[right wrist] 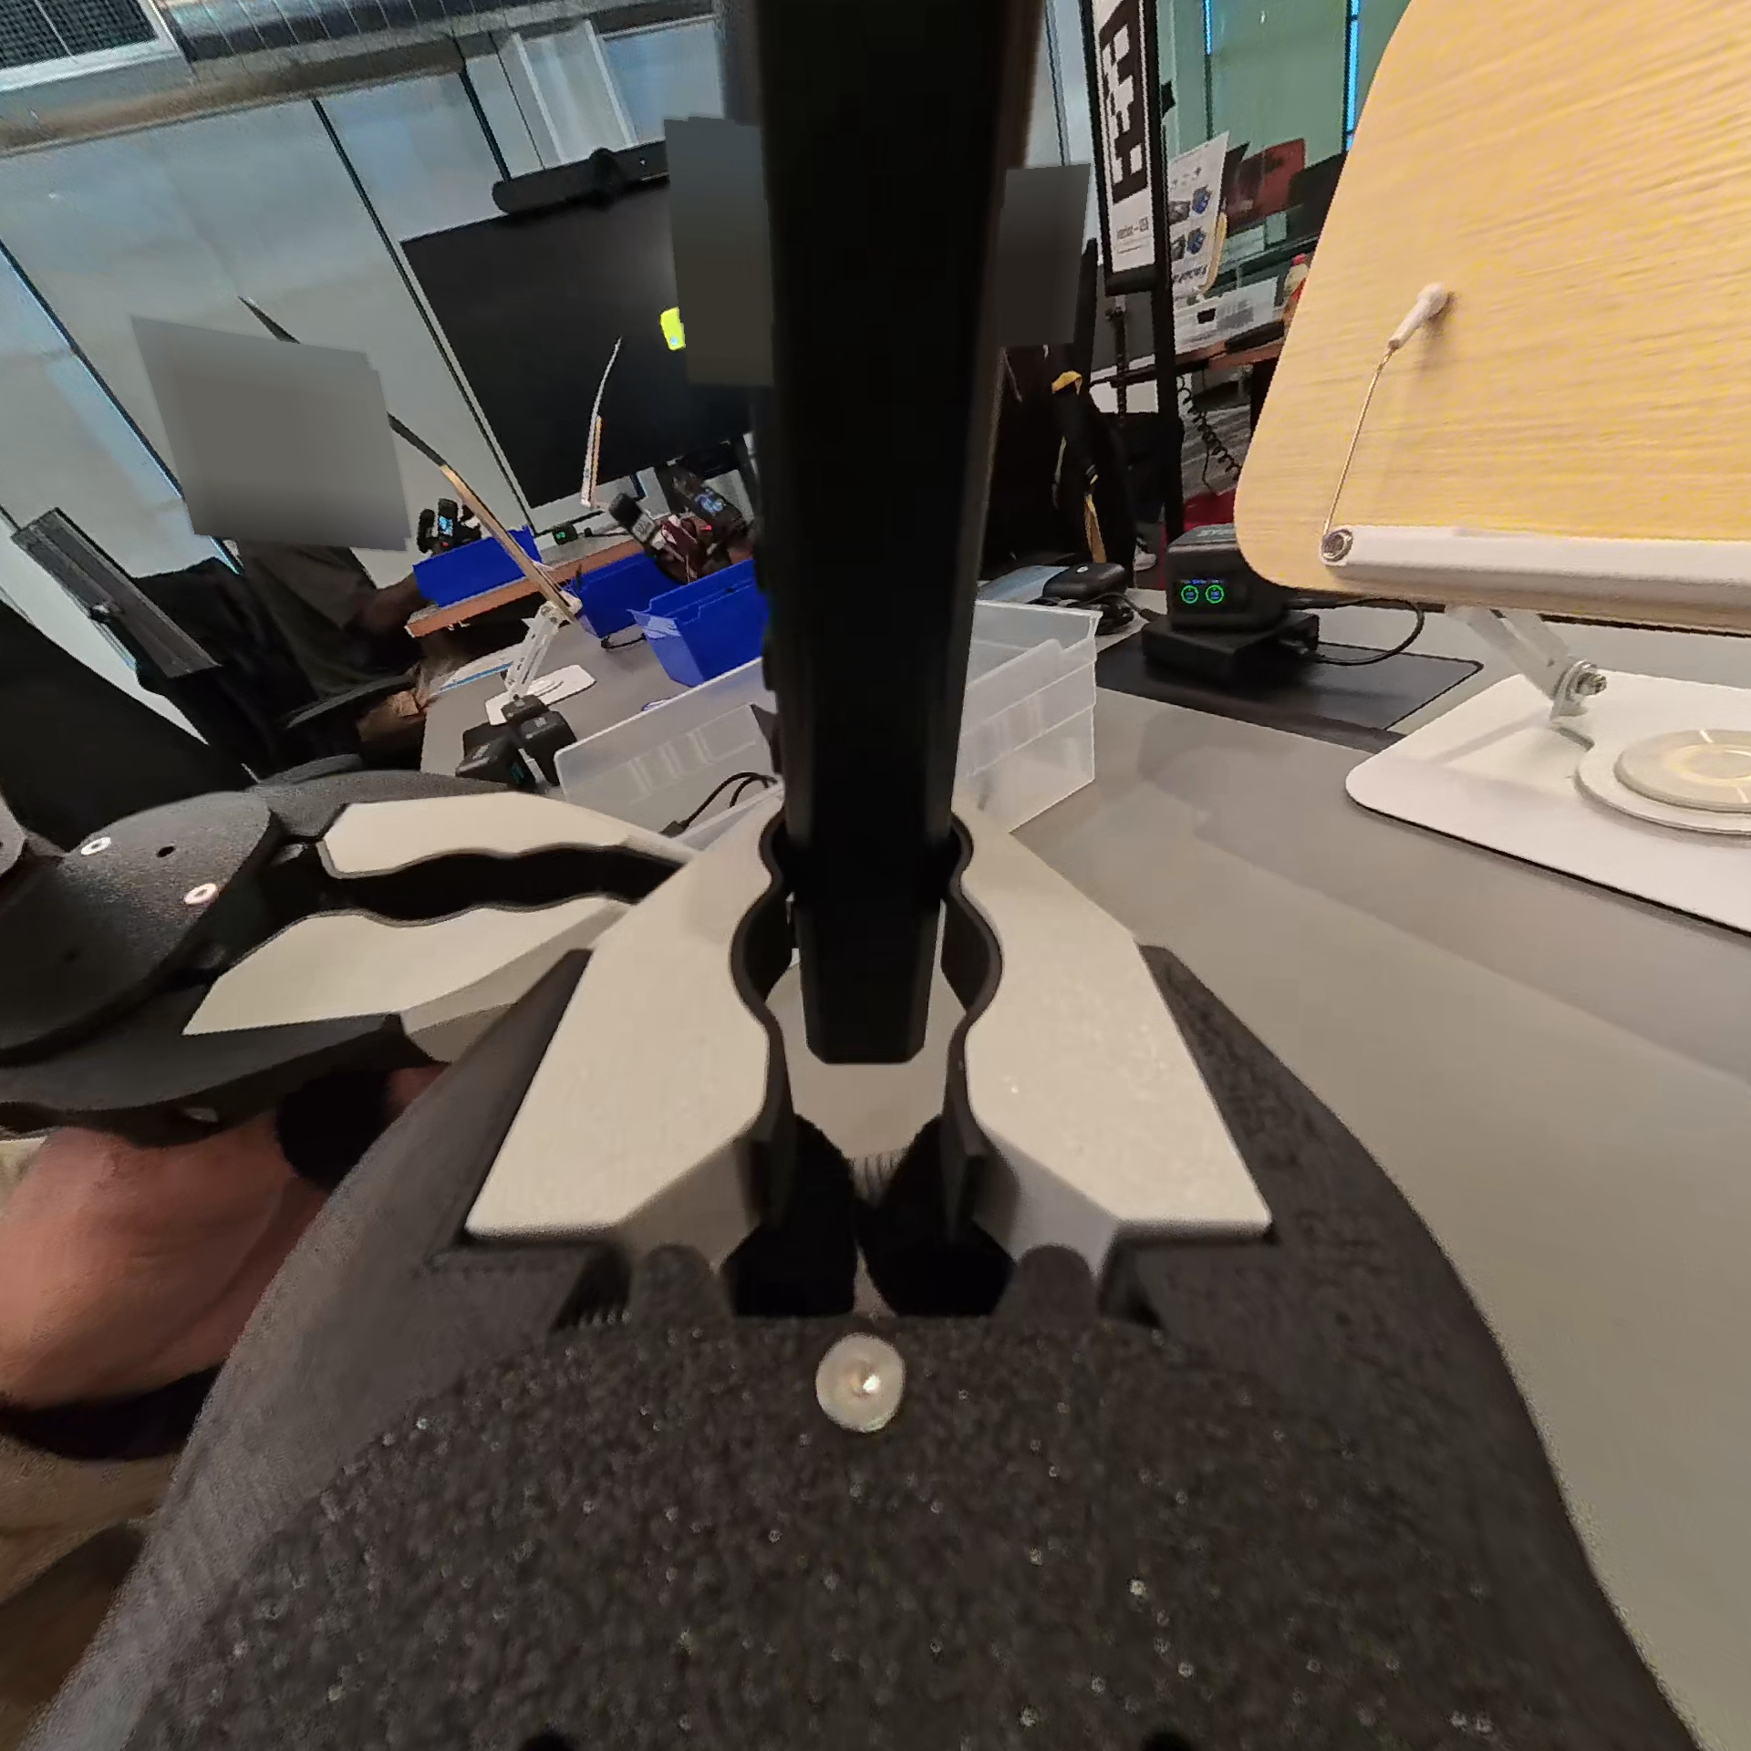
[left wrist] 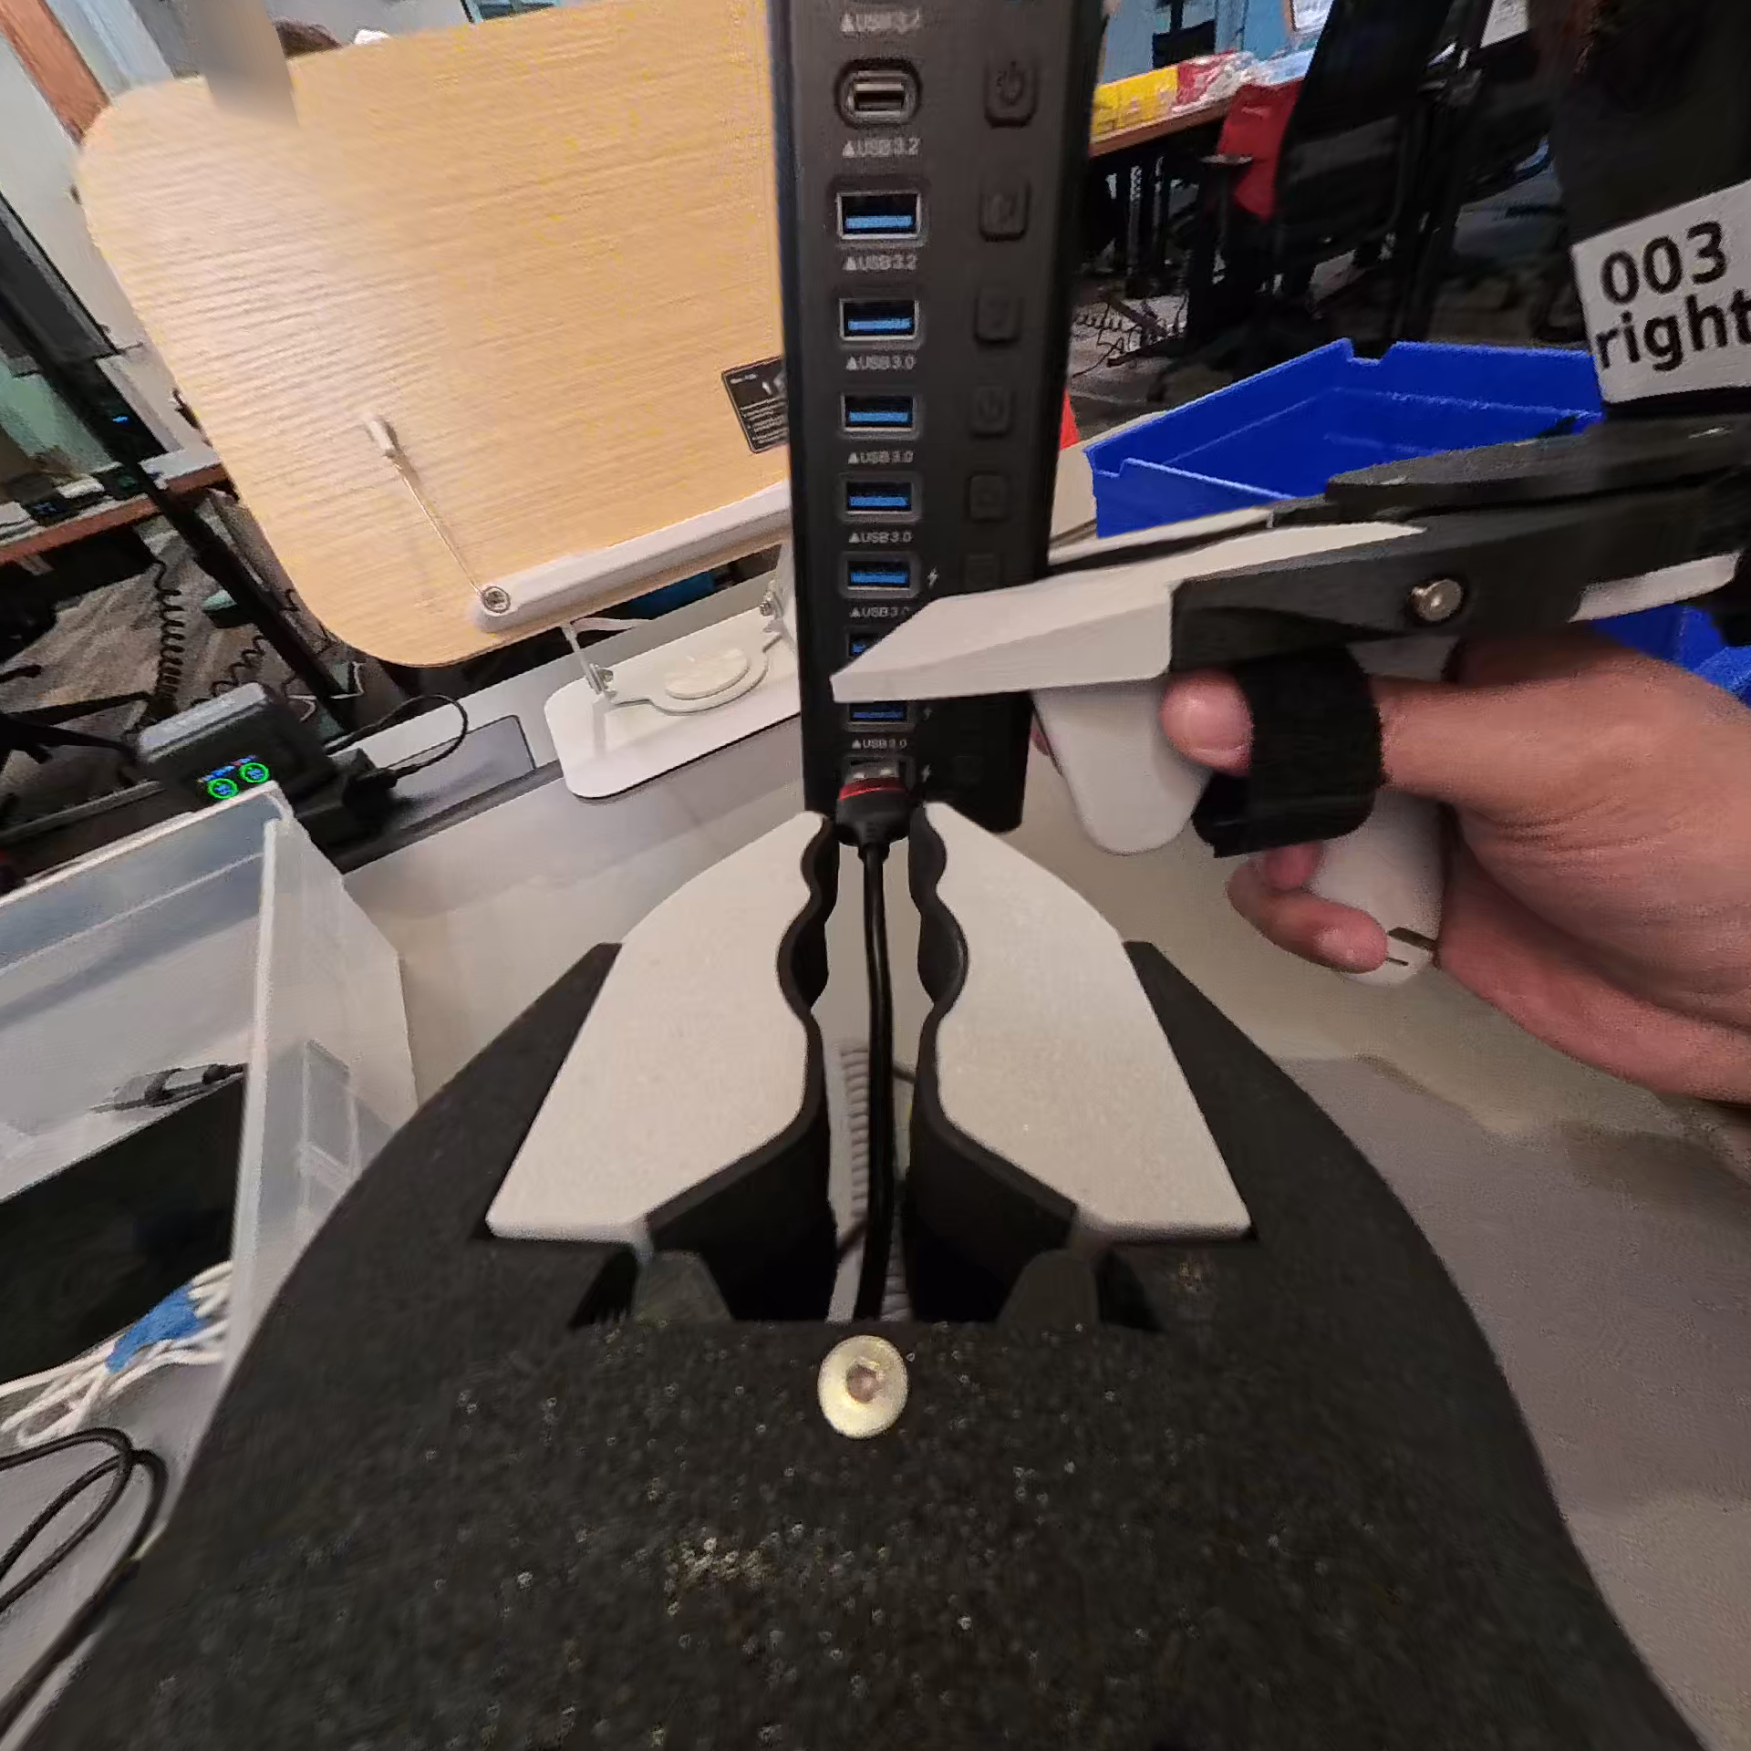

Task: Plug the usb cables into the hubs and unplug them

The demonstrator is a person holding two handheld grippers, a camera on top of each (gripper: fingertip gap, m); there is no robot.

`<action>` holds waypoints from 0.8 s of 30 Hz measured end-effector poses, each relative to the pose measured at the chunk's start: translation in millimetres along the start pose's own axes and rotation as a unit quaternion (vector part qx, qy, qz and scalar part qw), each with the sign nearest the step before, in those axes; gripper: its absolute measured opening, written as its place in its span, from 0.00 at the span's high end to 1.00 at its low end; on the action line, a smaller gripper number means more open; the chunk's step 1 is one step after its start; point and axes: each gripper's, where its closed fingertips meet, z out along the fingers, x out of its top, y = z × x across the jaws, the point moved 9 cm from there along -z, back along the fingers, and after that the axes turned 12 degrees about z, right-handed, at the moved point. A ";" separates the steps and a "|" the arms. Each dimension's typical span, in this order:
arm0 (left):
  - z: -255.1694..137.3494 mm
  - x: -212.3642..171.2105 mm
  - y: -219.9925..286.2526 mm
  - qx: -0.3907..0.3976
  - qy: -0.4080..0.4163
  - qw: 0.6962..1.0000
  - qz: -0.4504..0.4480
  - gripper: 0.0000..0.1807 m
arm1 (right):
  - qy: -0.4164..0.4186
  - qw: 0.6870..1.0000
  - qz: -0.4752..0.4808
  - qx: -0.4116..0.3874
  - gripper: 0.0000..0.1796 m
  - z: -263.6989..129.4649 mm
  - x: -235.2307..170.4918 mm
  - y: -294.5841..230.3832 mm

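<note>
A tall black USB hub [left wrist: 933, 398] stands upright over the grey tabletop [left wrist: 1516, 1279], pinched near its lower end by the right gripper [right wrist: 867, 853], whose white fingers [right wrist: 1052, 1033] press against its two narrow sides. The left gripper [left wrist: 874, 834] sits at the hub's bottom port, fingers [left wrist: 682, 1042] slightly spread w/ a black USB cable [left wrist: 876, 1023] running down the gap between them; its red-banded plug [left wrist: 872, 791] is seated in the lowest socket, and contact btwn fingers and plug can't be told. Room is tight to the left gripper's left, where a clear plastic bin [left wrist: 275, 947] stands just beside it; a blue bin [left wrist: 1326, 426] lies behind the right gripper, while bare tabletop opens to the right. Left wrist view alone shows the hub's face: a column of blue-tongued ports w/ a row of buttons alongside, plus the hand [left wrist: 1516, 853] squeezing the right gripper's trigger. Right wrist view shows only the hub's plain black back, the left gripper [right wrist: 654, 876] coming in from the side, and a tilted wooden board on a white stand [right wrist: 1535, 777] near the tabletop's far right edge.
</note>
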 end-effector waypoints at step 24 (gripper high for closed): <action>1.6 -2.3 6.3 0.009 0.023 0.996 0.089 0.92 | -0.039 0.992 0.118 0.026 0.85 -3.1 -0.4 3.3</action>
